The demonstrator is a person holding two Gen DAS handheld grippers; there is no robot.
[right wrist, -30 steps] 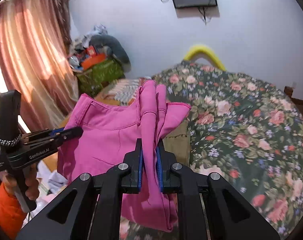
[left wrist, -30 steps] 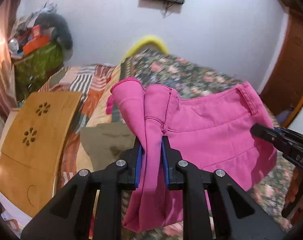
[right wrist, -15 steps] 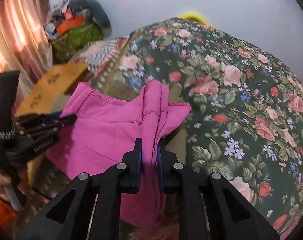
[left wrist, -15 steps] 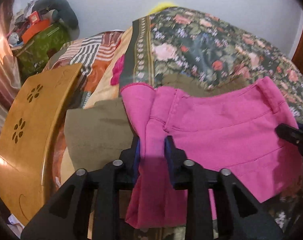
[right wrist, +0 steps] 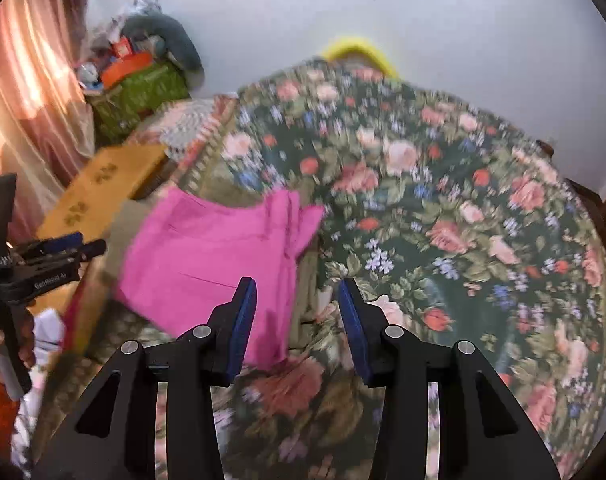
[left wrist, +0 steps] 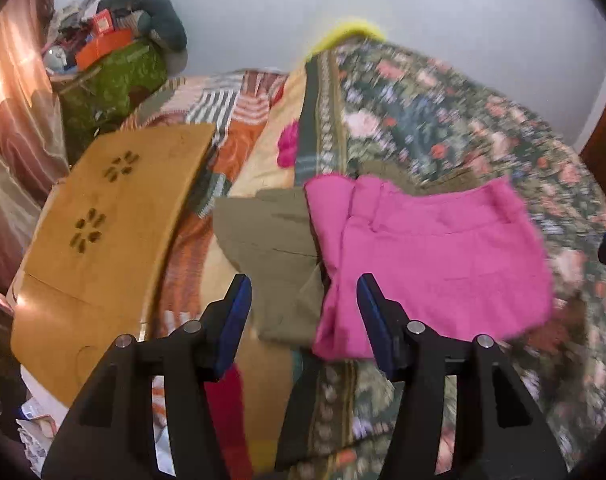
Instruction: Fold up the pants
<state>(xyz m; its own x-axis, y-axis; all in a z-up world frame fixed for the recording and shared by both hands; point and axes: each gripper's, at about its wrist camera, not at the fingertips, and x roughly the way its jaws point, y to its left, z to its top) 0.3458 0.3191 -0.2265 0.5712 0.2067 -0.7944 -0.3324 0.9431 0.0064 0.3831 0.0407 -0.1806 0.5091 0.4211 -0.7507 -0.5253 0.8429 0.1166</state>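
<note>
Floral bedspread (right wrist: 443,208), "GenRobot" left tongs (right wrist: 89,246), pink pants (left wrist: 435,256)

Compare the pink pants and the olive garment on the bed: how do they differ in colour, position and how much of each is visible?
Colour: the pink pants are bright pink; the olive garment is dull khaki-green.
Position: the pink pants lie on top, overlapping the olive garment, which lies underneath.
Visibility: the pink pants show almost whole; the olive garment is partly covered, showing mainly at the pink pants' side.
Shared: both rest on the floral bedspread, and neither gripper holds them.
</note>
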